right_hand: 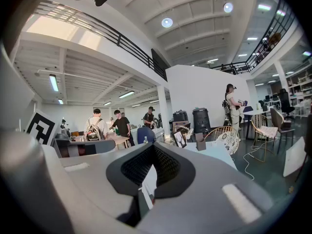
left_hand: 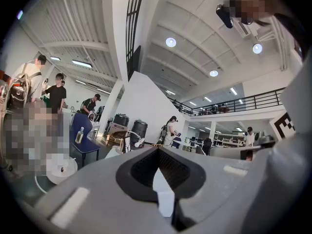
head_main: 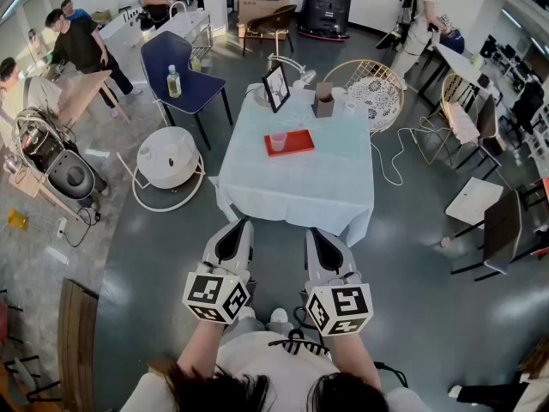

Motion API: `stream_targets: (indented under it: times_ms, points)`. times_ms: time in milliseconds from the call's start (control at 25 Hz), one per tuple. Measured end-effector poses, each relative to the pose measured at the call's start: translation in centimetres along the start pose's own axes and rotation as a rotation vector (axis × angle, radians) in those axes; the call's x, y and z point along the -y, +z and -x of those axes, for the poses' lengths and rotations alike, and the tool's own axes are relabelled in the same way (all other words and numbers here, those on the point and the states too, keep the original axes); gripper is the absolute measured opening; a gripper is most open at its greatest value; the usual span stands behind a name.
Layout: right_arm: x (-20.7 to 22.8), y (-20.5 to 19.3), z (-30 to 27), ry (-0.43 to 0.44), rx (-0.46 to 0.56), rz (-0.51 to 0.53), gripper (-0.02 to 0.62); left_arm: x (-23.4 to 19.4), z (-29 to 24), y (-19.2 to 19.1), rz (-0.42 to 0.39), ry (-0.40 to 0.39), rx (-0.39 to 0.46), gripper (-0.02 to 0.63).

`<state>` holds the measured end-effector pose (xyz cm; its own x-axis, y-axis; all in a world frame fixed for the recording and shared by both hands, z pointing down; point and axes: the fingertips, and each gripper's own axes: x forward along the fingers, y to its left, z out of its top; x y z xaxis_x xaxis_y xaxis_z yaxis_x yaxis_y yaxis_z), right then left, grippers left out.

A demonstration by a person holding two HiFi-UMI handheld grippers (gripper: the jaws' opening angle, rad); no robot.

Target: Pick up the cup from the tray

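Note:
A translucent pink cup point(head_main: 278, 141) stands upright at the left end of a red tray point(head_main: 298, 144) on a table with a pale blue cloth point(head_main: 300, 191). Both grippers are held close to the person's body, well short of the table's near edge. My left gripper point(head_main: 238, 227) and right gripper point(head_main: 316, 233) point toward the table, side by side. In the left gripper view the left gripper point(left_hand: 158, 149) has its jaws pressed together, with nothing held. The right gripper point(right_hand: 153, 145) looks the same in its own view. The cup does not show in either gripper view.
Behind the tray stand a framed picture point(head_main: 276, 87) and a brown box point(head_main: 323, 99). A blue chair point(head_main: 182, 74) with a bottle point(head_main: 174, 82) and a round white stool point(head_main: 168, 157) flank the table's left; a wicker chair point(head_main: 371, 88) and a floor cable point(head_main: 396, 157) lie right. People stand far back.

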<state>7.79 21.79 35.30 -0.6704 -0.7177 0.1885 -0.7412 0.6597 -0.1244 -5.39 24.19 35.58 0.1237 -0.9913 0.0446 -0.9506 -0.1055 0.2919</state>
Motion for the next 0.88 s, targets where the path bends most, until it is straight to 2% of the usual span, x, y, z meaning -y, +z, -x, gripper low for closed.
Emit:
stream_targets:
  times_ms: [640,880]
  points:
    - [0.7,0.0,-0.1,0.013,-0.007,0.003,0.025,0.9,-0.8,0.1,-0.009,0.003,0.002,0.0]
    - [1.2,-0.6,-0.4,0.032,-0.02,-0.038,0.028,1.2,-1.0,-0.5,-0.008,0.003,-0.004,0.0]
